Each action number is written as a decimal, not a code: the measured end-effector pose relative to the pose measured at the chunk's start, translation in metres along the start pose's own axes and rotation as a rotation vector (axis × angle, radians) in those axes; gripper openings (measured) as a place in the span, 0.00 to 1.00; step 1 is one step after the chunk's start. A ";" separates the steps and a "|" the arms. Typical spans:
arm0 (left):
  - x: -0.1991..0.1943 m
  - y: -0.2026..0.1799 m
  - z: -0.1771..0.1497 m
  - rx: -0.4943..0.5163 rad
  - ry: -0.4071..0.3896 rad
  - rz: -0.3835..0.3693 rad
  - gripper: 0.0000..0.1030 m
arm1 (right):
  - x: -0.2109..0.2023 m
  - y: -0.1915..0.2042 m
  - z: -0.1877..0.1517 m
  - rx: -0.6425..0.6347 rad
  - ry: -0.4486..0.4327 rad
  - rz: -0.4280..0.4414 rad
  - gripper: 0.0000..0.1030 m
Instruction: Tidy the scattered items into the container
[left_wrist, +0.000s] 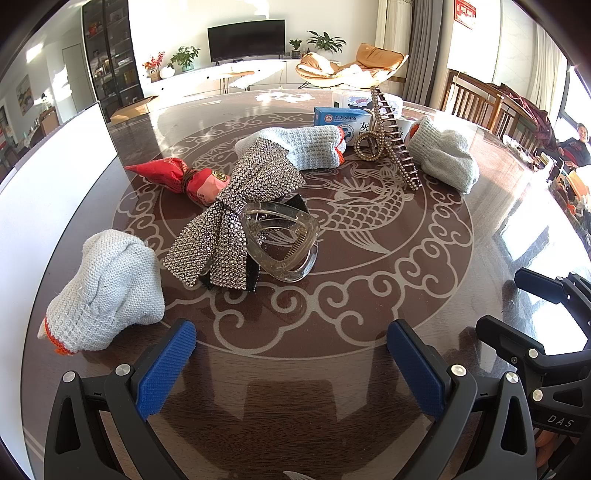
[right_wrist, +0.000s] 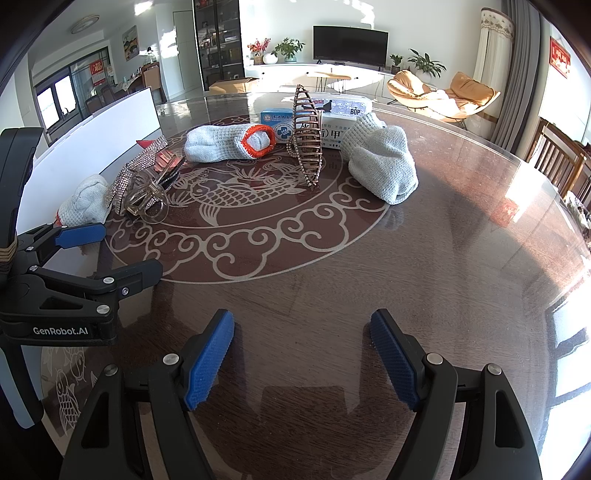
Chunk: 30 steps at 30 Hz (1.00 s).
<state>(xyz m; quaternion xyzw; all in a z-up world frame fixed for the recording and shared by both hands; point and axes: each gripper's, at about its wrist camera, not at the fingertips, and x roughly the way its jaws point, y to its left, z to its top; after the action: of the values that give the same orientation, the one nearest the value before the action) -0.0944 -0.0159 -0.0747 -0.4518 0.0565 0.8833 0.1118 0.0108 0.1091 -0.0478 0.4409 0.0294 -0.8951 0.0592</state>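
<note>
My left gripper (left_wrist: 291, 365) is open and empty above the table, just short of a rhinestone bow (left_wrist: 236, 206) with a clear hair claw (left_wrist: 282, 240) lying on it. A balled grey glove (left_wrist: 107, 291) lies to its left. A red packet (left_wrist: 181, 177), a rolled glove (left_wrist: 306, 146), a bronze hair claw (left_wrist: 391, 136) and another glove (left_wrist: 443, 155) lie farther off. My right gripper (right_wrist: 303, 362) is open and empty over bare table; the bronze claw (right_wrist: 306, 136) and gloves (right_wrist: 380, 162) lie ahead. The white container (left_wrist: 48, 177) stands at the left edge.
Blue and white medicine boxes (left_wrist: 347, 118) stand at the back of the round glass-topped table (right_wrist: 461, 240). The left gripper (right_wrist: 79, 254) shows at the left of the right wrist view. Wooden chairs (left_wrist: 476, 99) stand at the right.
</note>
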 end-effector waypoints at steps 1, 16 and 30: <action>0.000 0.000 0.000 0.000 0.000 0.000 1.00 | 0.000 0.000 0.000 0.000 0.000 0.000 0.75; 0.000 0.000 0.000 0.000 0.000 0.000 1.00 | 0.001 0.000 0.000 0.001 0.000 0.004 0.76; 0.001 0.000 0.000 0.000 0.000 0.000 1.00 | 0.000 0.000 0.000 0.001 0.000 0.004 0.76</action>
<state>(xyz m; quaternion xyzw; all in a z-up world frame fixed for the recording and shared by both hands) -0.0950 -0.0156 -0.0752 -0.4517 0.0565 0.8833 0.1119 0.0104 0.1091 -0.0482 0.4409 0.0282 -0.8950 0.0606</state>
